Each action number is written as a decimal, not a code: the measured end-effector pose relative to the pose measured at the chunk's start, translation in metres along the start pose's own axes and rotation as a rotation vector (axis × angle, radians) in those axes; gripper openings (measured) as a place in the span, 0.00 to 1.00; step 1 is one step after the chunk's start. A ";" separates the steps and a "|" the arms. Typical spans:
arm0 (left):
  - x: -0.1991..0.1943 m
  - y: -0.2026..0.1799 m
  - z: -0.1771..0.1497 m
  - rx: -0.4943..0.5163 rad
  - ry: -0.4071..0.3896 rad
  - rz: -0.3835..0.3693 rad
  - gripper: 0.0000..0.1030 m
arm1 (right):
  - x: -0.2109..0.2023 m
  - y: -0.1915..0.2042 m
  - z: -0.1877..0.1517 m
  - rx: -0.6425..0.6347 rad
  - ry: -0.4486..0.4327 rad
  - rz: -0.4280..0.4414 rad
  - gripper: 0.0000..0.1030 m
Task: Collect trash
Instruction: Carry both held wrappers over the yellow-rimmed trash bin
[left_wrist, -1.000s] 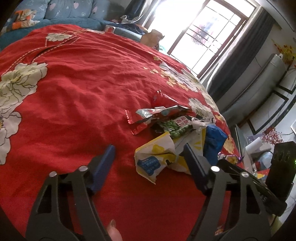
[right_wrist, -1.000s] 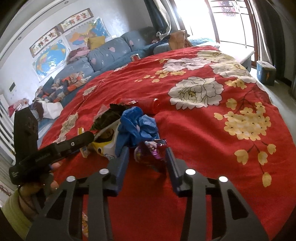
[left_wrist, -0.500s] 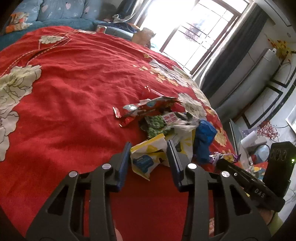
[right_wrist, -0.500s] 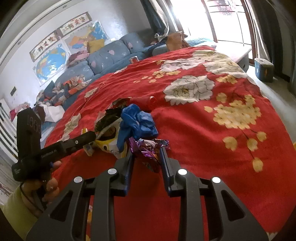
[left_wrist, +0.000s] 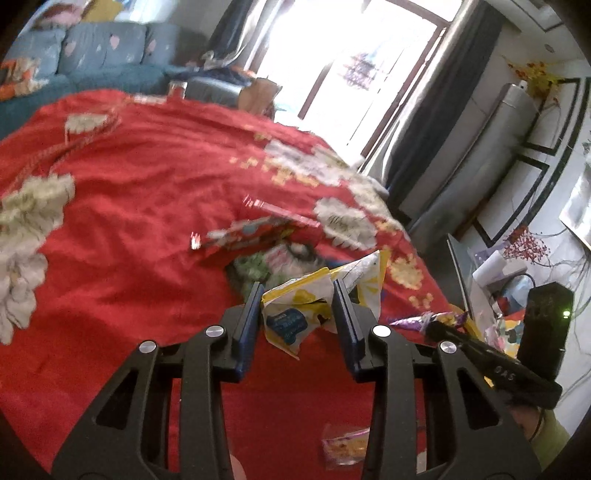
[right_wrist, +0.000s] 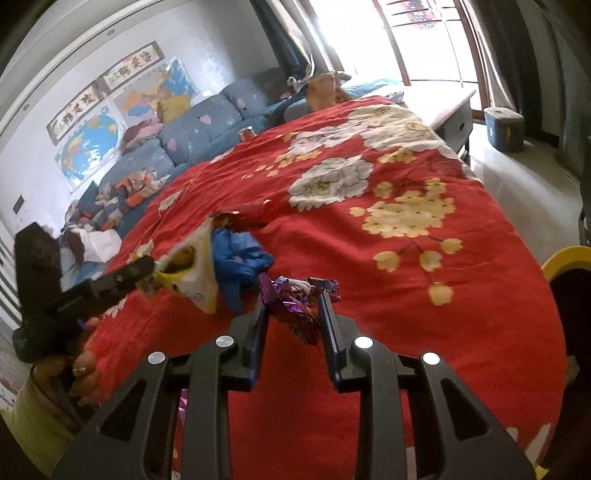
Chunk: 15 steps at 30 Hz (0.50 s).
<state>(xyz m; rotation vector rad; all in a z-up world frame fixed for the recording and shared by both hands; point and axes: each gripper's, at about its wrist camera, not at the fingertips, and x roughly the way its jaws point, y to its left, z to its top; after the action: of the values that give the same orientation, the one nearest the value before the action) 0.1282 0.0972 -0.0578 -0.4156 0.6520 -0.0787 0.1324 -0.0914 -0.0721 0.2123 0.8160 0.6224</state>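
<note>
Left gripper (left_wrist: 297, 302): jaws pinched on a yellow-and-white wrapper (left_wrist: 295, 317), which is clamped between the blue pads and lifted clear of the red bedspread (left_wrist: 129, 221). The left jaws closed on it within the last second and have held that width since. In the right wrist view the same wrapper (right_wrist: 192, 273) hangs from the left gripper's tip at 9 o'clock.

Right gripper (right_wrist: 291, 306): jaws pinched on a crumpled purple foil wrapper (right_wrist: 291, 299), held between the pads above the bedspread. These jaws have closed slightly further on it over the last second. In the left wrist view the foil (left_wrist: 428, 319) shows at 3 o'clock at the right gripper's tip.

Remaining litter on the bedspread:
- Blue plastic bag (right_wrist: 240, 258), at 11 o'clock from the right gripper, just beside the yellow wrapper.
- Red snack wrapper (left_wrist: 251, 232) and green packet (left_wrist: 251, 266), at 11 o'clock from the left gripper; blurred.
- Small yellow packet (left_wrist: 343, 446), at 5 o'clock in the left view, near the frame's lower edge.

A sofa (right_wrist: 199, 125) stands beyond the bed at 11 o'clock.
</note>
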 end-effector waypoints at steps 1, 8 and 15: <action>-0.003 -0.003 0.002 0.007 -0.009 -0.006 0.29 | -0.003 -0.002 0.000 0.007 -0.005 -0.002 0.25; -0.017 -0.026 0.004 0.058 -0.040 -0.045 0.29 | -0.020 -0.009 0.004 0.021 -0.041 -0.019 0.25; -0.018 -0.048 -0.002 0.100 -0.036 -0.077 0.29 | -0.037 -0.022 0.011 0.040 -0.084 -0.046 0.25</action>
<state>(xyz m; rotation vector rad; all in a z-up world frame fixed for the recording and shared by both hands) 0.1149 0.0559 -0.0296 -0.3453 0.5940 -0.1758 0.1308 -0.1300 -0.0512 0.2538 0.7506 0.5506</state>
